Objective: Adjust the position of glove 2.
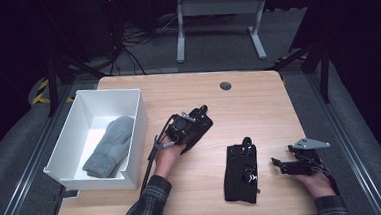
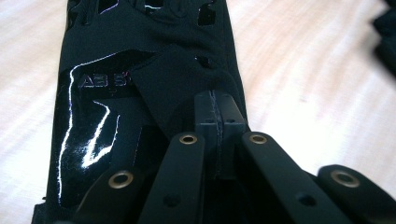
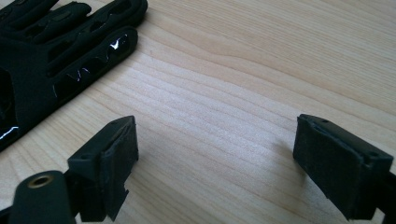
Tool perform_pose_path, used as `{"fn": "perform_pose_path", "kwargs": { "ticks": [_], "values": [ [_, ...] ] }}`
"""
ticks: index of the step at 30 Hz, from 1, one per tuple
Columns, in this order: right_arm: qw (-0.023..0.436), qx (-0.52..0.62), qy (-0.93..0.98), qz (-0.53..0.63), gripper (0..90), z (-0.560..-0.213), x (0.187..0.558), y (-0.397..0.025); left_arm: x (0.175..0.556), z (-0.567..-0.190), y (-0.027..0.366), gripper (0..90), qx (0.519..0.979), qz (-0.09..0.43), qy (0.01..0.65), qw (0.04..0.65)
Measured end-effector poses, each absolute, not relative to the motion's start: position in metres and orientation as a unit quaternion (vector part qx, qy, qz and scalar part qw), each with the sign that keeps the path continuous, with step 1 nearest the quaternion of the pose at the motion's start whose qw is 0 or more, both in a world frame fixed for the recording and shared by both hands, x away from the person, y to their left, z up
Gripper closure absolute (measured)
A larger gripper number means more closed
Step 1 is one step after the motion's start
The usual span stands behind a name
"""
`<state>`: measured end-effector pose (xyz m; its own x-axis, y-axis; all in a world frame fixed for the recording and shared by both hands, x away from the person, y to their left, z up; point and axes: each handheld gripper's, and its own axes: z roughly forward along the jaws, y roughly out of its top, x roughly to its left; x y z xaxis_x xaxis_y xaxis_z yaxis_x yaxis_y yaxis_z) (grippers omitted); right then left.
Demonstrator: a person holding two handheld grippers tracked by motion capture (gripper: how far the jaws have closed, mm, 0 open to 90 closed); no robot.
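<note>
Left gripper (image 1: 192,125) clenched on a black glove (image 2: 154,79); right gripper (image 1: 287,165) released.
Lift clear of the table before carrying it to the white bin (image 1: 132,136).

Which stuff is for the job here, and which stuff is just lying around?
For the job:
- black glove, pinched in the shut left gripper
- second black glove, flat on the table
- open right gripper beside it
- white bin
- grey mitten inside the bin

Just lying around:
- cables on the floor
- far table's legs
</note>
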<state>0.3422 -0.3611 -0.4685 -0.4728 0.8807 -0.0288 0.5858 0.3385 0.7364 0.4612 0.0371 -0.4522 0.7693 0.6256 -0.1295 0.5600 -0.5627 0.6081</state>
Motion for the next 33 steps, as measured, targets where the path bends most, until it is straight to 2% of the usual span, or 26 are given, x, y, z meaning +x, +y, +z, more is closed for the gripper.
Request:
{"fn": "perform_pose_path", "kwargs": {
  "ticks": [16,25,29,33],
  "values": [
    [0.217,0.466,0.788,0.338,14.3,-0.468,0.342,-0.361,0.406,-0.453,0.012,89.7,0.887,0.016,0.299,0.352],
    [0.217,0.466,0.788,0.338,14.3,-0.468,0.342,-0.361,0.416,-0.433,0.033,89.8,0.879,0.066,0.313,0.352],
    [0.217,0.466,0.788,0.338,14.3,-0.468,0.342,-0.361,0.430,-0.440,0.043,89.9,0.879,0.080,0.334,0.330],
    [0.217,0.466,0.788,0.338,14.3,-0.468,0.342,-0.361,0.431,-0.451,0.044,89.9,0.882,0.073,0.339,0.320]
  ]
}}
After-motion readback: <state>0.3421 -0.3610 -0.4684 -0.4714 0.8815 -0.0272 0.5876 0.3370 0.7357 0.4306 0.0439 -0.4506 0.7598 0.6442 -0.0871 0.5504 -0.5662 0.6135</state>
